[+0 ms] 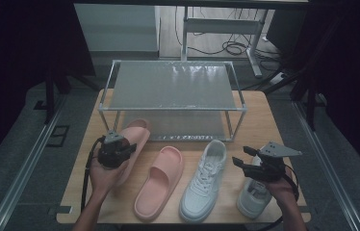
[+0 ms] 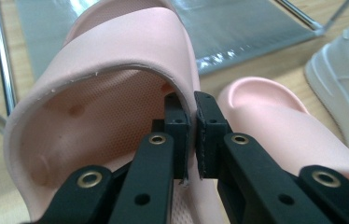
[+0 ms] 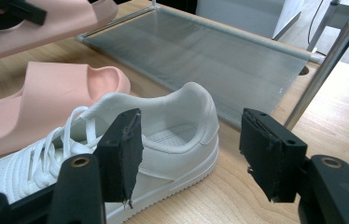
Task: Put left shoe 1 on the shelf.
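Note:
My left gripper (image 1: 128, 146) is shut on the strap edge of a pink slipper (image 1: 137, 133), which it holds tilted up at the table's left. In the left gripper view the pads (image 2: 180, 125) pinch the wall of that slipper (image 2: 116, 60). Its mate, a second pink slipper (image 1: 161, 182), lies flat beside it. A white sneaker (image 1: 204, 180) lies right of the mate. My right gripper (image 1: 242, 157) stands open above the table. Between its jaws, farther off, I see the heel of the white sneaker (image 3: 163, 135). Another white sneaker (image 1: 253, 195) sits under the right hand.
A metal-framed two-tier rack (image 1: 173, 91) with mesh shelves stands at the back of the wooden table (image 1: 264, 125). Its lower shelf (image 3: 219, 60) lies just beyond the shoes, and a frame post (image 3: 322, 65) rises to the right. Cables lie on the floor behind.

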`<action>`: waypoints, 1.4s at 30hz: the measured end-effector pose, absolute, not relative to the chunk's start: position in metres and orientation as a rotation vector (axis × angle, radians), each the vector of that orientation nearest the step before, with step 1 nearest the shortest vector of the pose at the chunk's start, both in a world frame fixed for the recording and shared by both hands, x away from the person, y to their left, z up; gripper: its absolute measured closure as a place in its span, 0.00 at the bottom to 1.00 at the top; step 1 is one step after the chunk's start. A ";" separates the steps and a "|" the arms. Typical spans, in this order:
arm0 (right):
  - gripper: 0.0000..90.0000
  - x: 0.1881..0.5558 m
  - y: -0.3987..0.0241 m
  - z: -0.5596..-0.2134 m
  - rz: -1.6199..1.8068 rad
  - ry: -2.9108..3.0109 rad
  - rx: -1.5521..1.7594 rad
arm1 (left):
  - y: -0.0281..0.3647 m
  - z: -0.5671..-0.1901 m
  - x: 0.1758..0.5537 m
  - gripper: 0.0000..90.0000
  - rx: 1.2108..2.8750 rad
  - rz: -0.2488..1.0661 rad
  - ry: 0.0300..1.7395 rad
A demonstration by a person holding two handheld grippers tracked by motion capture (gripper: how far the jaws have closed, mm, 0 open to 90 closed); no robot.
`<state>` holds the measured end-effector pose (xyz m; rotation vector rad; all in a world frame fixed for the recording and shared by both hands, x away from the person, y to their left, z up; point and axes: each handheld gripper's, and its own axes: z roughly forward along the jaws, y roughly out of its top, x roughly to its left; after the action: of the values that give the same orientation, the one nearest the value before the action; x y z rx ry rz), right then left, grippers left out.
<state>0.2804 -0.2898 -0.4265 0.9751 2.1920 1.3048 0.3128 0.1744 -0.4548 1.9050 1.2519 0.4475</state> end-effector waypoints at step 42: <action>0.44 0.280 -0.290 -0.426 1.308 2.194 0.968 | 0.120 -0.479 0.394 0.95 2.022 0.544 1.257</action>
<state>0.2796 -0.2902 -0.4255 0.9682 2.1945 1.3083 0.3936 0.1195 -0.4788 2.0217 1.2572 0.5442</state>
